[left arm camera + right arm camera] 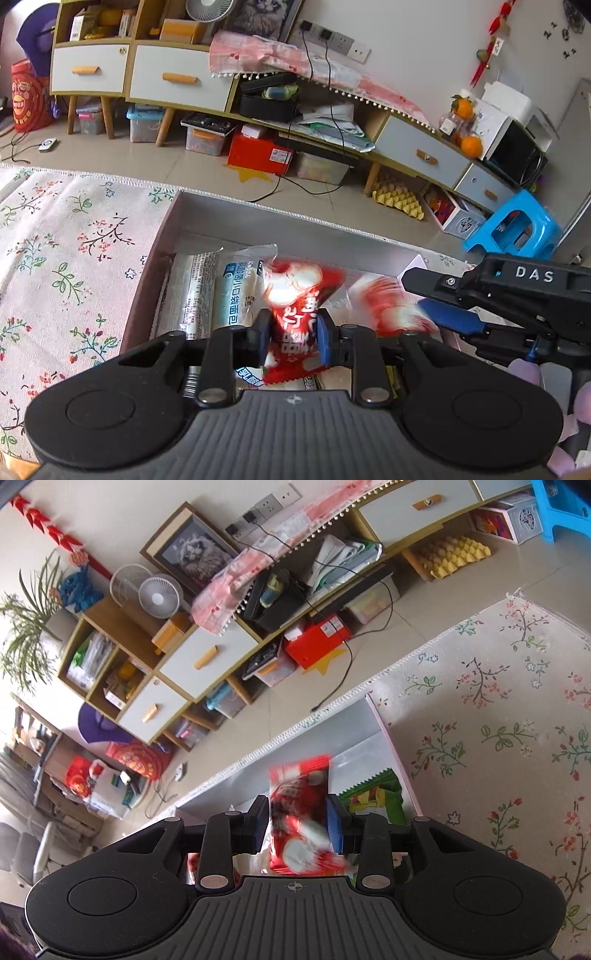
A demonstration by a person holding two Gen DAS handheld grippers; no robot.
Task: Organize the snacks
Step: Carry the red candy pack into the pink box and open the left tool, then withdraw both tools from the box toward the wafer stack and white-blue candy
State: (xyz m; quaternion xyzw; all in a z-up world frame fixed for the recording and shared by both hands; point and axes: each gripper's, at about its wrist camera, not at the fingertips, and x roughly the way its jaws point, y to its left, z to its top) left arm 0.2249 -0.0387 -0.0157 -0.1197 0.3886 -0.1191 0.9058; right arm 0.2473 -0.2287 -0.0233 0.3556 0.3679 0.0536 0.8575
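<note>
A grey open box [155,251] lies on the floral cloth and holds white bread packets [229,291]. A red snack packet [295,295] stands blurred between the blue pads of my left gripper [293,334], above the box; the jaws stand slightly apart and do not seem to pinch it. My right gripper [415,291] reaches in from the right, with a second blurred red packet [388,306] at its tips. In the right wrist view that packet [299,786] sits loosely between the pads of the right gripper [299,821], over the box [332,731] and beside a green packet [373,794].
The floral cloth [66,240] spreads left of the box and, in the right wrist view, to its right [498,701]. Beyond its fringe are a tiled floor, a long low cabinet [177,79], a red carton [258,153], a trailing cable and a blue stool [517,225].
</note>
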